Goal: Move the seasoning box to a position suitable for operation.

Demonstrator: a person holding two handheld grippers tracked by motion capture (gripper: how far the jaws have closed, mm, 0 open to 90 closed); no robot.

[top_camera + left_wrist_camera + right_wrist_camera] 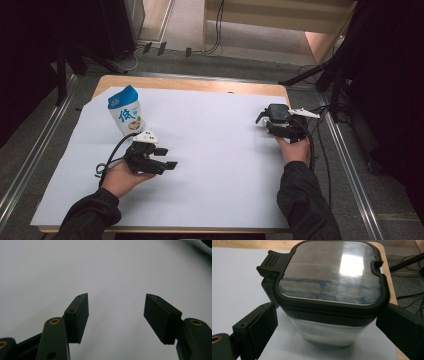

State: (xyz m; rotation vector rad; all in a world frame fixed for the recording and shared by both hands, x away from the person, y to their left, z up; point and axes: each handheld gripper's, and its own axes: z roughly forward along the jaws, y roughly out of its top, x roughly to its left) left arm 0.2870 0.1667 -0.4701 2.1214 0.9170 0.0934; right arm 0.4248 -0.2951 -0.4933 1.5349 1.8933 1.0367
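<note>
Right gripper (325,332) has its jaws spread either side of a clear container (329,302) with a dark clip-on lid, pads just beside the walls but contact not clear, so it reads as set up for a grasp rather than holding. Left gripper (116,315) jaws are wide apart over bare white sheet (75,265), empty, parked near the blue-and-white snack bag (125,116). Container contents are hidden behind lid glare and hazy walls; bag print is unreadable.
</note>
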